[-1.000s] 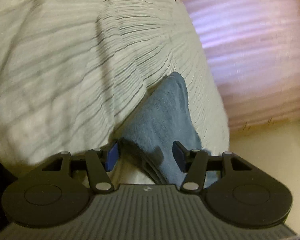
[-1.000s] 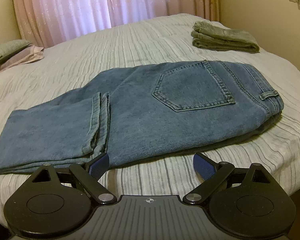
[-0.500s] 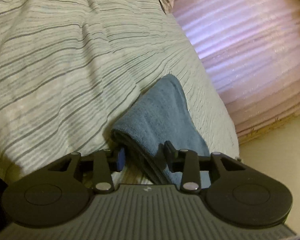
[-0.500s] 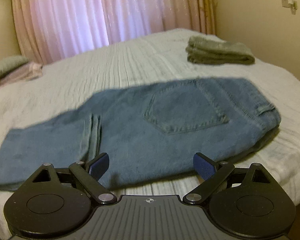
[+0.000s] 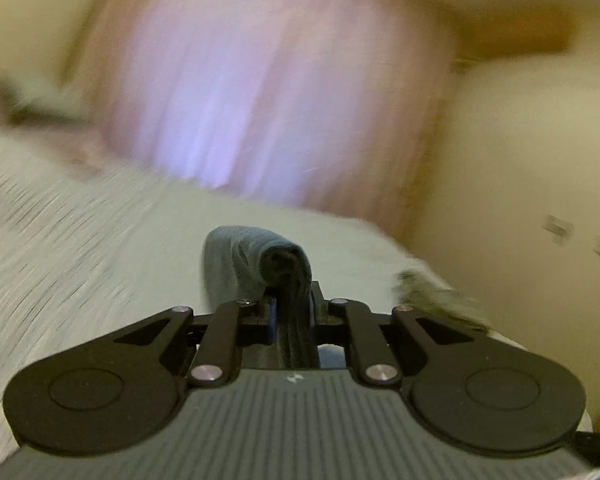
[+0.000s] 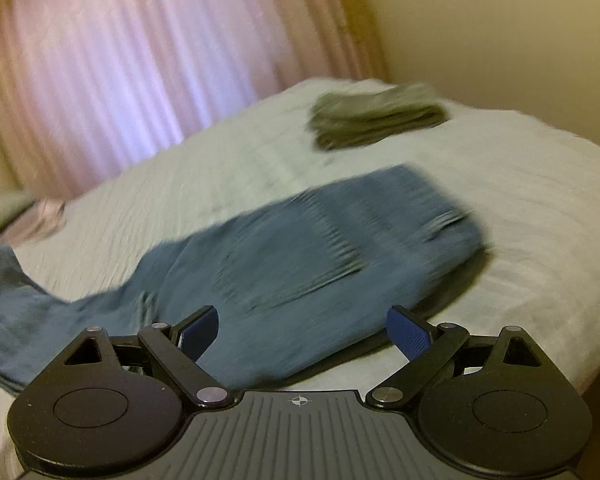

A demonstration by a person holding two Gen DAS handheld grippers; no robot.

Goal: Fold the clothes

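Backlit pink curtains (image 6: 112,76), cream wall (image 6: 500,40), bed with striped bedspread (image 6: 540,200)

1. No legible text, label, brand name or number appears in either view.
2. The only mark is a small crosshair symbol (image 6: 299,401) on the grey ribbed housing of the right-hand tool; it carries no lettering.

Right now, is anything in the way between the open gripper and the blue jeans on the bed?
Nothing visible. The right gripper hangs open just above the jeans, with only air between. The folded green clothes lie farther back on the bed.
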